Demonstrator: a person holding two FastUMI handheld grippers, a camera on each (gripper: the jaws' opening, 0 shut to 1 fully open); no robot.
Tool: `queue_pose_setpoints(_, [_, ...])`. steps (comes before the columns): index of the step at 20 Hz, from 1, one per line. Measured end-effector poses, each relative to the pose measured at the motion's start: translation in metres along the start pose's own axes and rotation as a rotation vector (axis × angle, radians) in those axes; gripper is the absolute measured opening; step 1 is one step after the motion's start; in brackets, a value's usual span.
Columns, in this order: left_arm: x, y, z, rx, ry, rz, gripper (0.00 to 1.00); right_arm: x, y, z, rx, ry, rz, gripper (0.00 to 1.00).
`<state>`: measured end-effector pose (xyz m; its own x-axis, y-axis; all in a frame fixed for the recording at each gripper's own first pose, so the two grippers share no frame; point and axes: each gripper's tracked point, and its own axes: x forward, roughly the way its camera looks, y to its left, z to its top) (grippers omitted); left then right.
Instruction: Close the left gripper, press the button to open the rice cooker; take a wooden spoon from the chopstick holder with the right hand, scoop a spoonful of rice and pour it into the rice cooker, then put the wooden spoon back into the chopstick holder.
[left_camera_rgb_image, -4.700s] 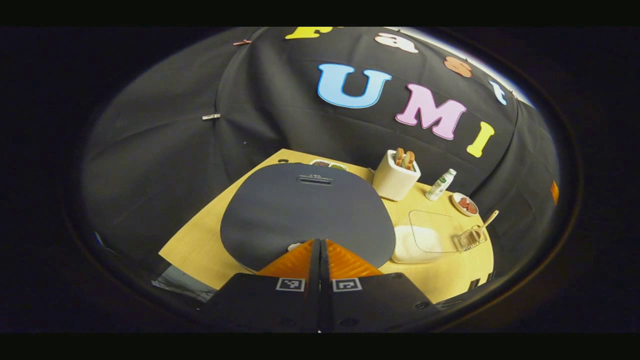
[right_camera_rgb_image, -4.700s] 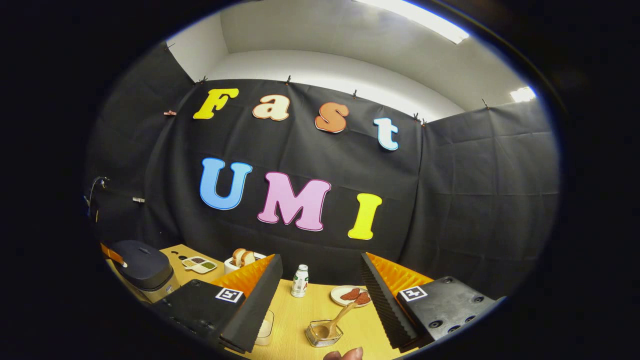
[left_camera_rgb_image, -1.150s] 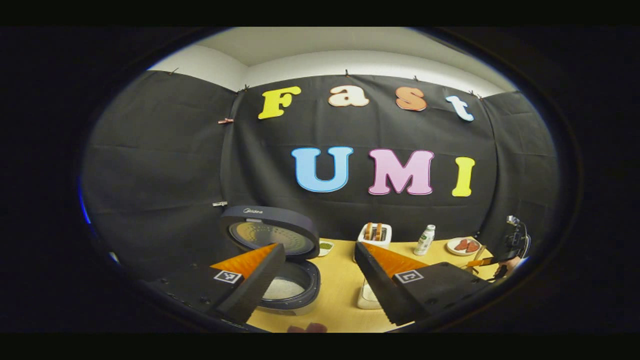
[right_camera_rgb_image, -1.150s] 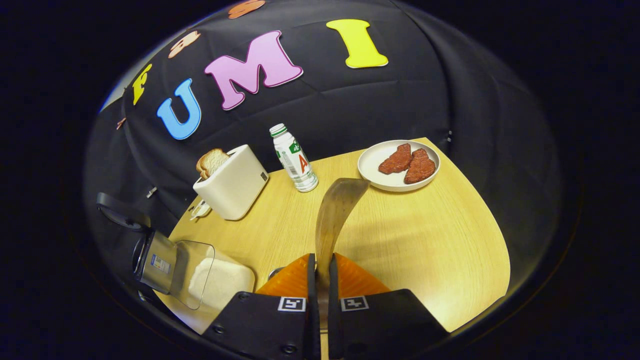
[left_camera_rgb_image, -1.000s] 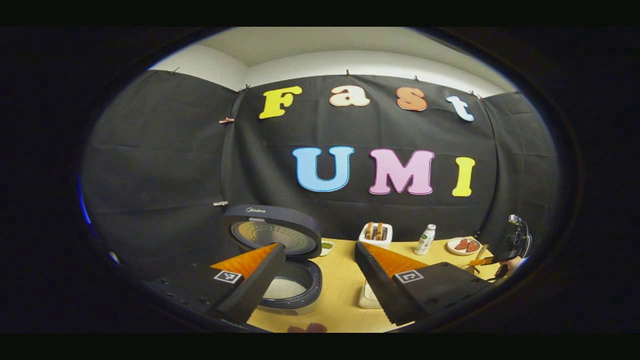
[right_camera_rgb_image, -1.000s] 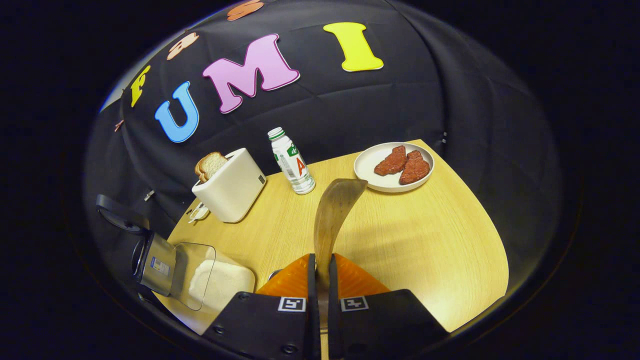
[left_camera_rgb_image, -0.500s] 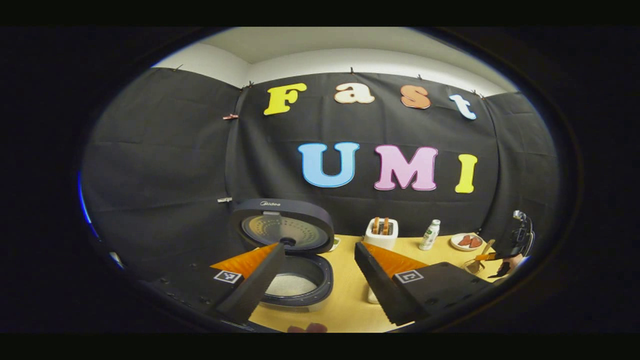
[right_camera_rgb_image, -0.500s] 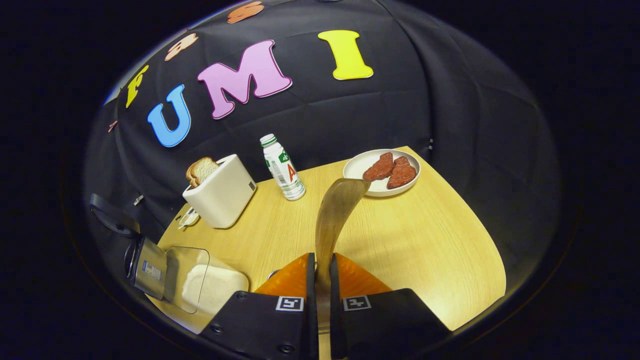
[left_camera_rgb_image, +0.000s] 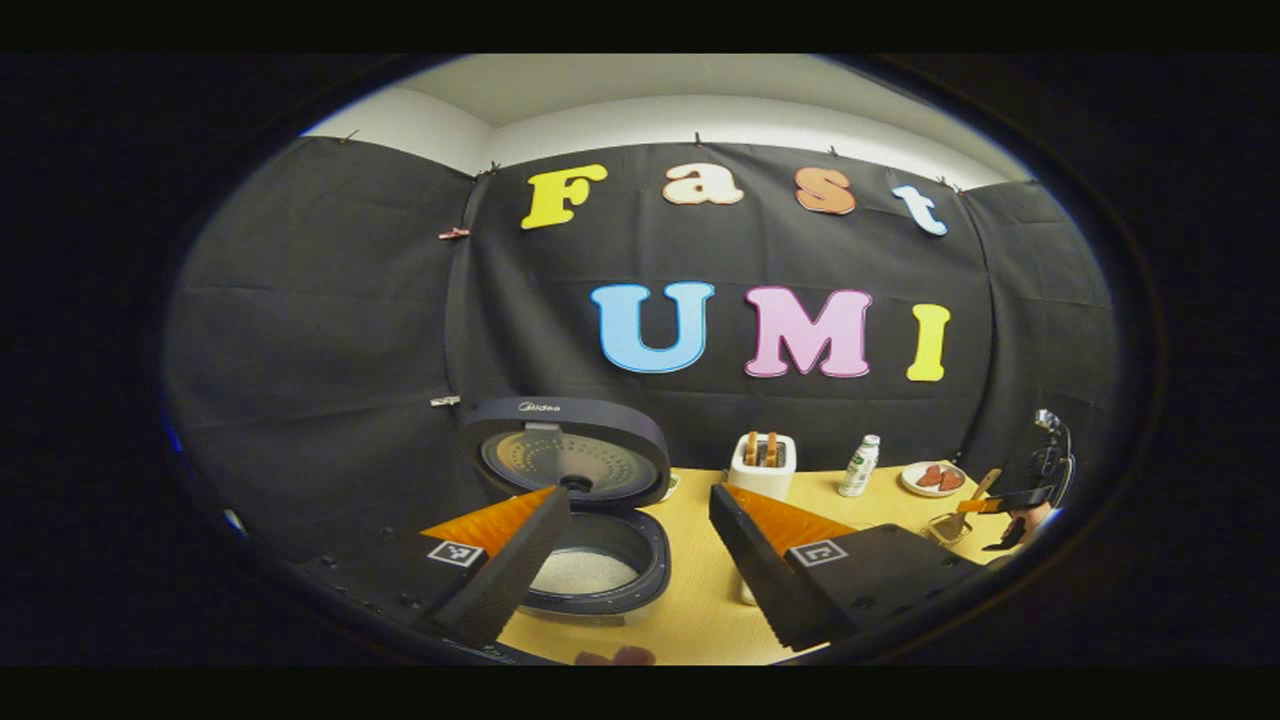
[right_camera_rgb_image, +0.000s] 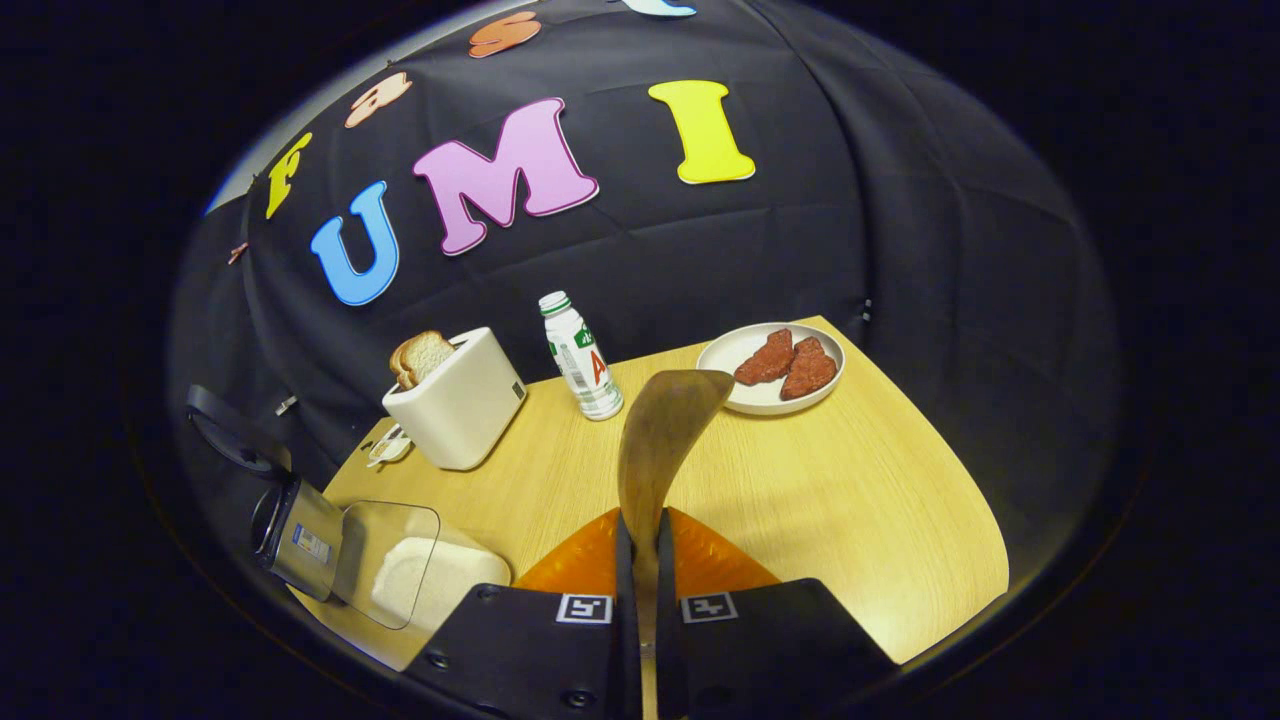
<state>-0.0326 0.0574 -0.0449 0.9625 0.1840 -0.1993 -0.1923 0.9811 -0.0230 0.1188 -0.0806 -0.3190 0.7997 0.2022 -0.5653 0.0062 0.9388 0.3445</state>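
Note:
The dark rice cooker (left_camera_rgb_image: 600, 560) stands open with its lid (left_camera_rgb_image: 565, 450) raised and white rice in the pot. My left gripper (left_camera_rgb_image: 638, 497) hangs open in front of it, holding nothing. My right gripper (right_camera_rgb_image: 640, 525) is shut on the handle of the wooden spoon (right_camera_rgb_image: 662, 425), whose bowl points up and away over the table. In the left gripper view, the right gripper (left_camera_rgb_image: 1012, 500) with the spoon (left_camera_rgb_image: 976, 490) hovers just above the glass chopstick holder (left_camera_rgb_image: 944, 527) at the far right. The clear rice box (right_camera_rgb_image: 425, 580), lid open, lies low on the left, beside the cooker (right_camera_rgb_image: 295, 540).
On the wooden table (right_camera_rgb_image: 860, 500) stand a white toaster (right_camera_rgb_image: 455, 400) with bread, a small bottle (right_camera_rgb_image: 580, 355) and a plate (right_camera_rgb_image: 728, 355) of red meat slices. A small sauce dish (right_camera_rgb_image: 385, 450) sits left of the toaster. Black cloth walls surround the table.
Since 4.7 s ago the cooker lid has opened, the left gripper has opened and drawn back, and the right gripper has shut on the spoon. In the last second the spoon shifted slightly.

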Motion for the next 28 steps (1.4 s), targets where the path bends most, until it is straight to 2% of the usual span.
queue_pose_setpoints(5, [0.008, 0.007, 0.001, -0.025, -0.017, -0.031, 0.95, -0.024, 0.019, 0.042, -0.022, -0.098, -0.007, 0.10])
queue_pose_setpoints(8, [0.015, 0.018, -0.001, -0.041, -0.027, -0.045, 0.95, -0.035, 0.046, 0.058, -0.021, -0.139, 0.007, 0.10])
queue_pose_setpoints(14, [0.029, 0.041, -0.004, -0.056, -0.041, -0.078, 0.95, -0.057, 0.153, 0.060, -0.041, -0.173, 0.138, 0.10])
queue_pose_setpoints(17, [0.037, 0.054, -0.007, -0.063, -0.041, -0.089, 0.95, -0.052, 0.202, 0.044, -0.111, -0.159, 0.182, 0.10])
queue_pose_setpoints(18, [0.039, 0.057, -0.009, -0.066, -0.041, -0.093, 0.93, -0.049, 0.214, 0.035, -0.146, -0.151, 0.182, 0.10])
queue_pose_setpoints(21, [0.046, 0.069, -0.010, -0.073, -0.040, -0.098, 0.95, -0.029, 0.229, 0.005, -0.270, -0.112, 0.137, 0.10])
queue_pose_setpoints(23, [0.048, 0.076, -0.012, -0.073, -0.038, -0.101, 0.92, -0.013, 0.231, -0.017, -0.356, -0.078, 0.102, 0.10])
queue_pose_setpoints(24, [0.050, 0.077, -0.014, -0.071, -0.036, -0.103, 0.95, -0.006, 0.233, -0.027, -0.393, -0.066, 0.086, 0.11])
queue_pose_setpoints(27, [0.053, 0.085, -0.017, -0.064, -0.031, -0.110, 0.93, 0.012, 0.232, -0.052, -0.467, -0.027, 0.033, 0.10])
queue_pose_setpoints(28, [0.054, 0.087, -0.019, -0.065, -0.028, -0.112, 0.95, 0.017, 0.229, -0.058, -0.486, -0.017, 0.012, 0.11])
